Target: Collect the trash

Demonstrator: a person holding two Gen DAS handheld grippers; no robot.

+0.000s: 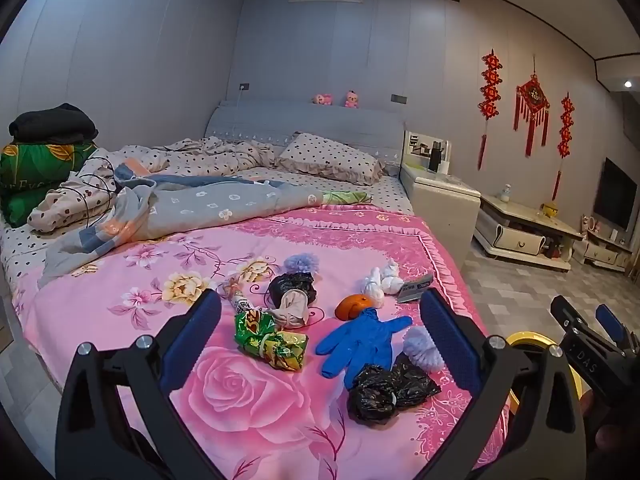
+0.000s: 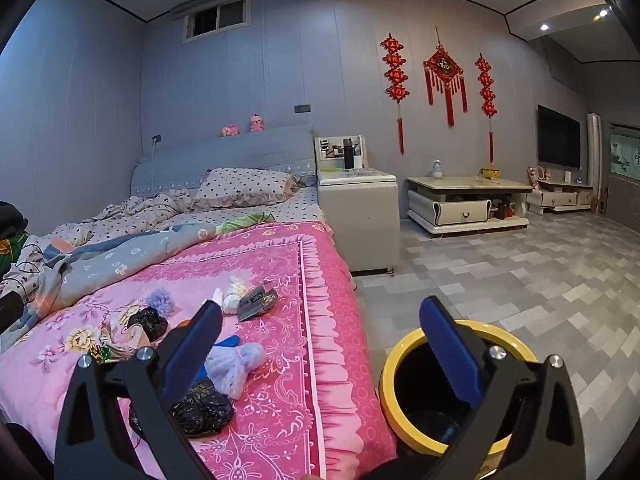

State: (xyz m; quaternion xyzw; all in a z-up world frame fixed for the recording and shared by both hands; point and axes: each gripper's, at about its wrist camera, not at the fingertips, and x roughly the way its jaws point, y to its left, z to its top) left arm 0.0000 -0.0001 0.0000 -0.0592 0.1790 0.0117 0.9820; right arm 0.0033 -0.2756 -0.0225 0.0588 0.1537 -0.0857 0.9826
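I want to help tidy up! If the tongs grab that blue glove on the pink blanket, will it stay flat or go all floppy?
Probably floppy: the blue glove lies limp and wrinkled on the pink blanket, fingers splayed. It looks thin, so likely very light. It might slip or dangle unless pinched well.
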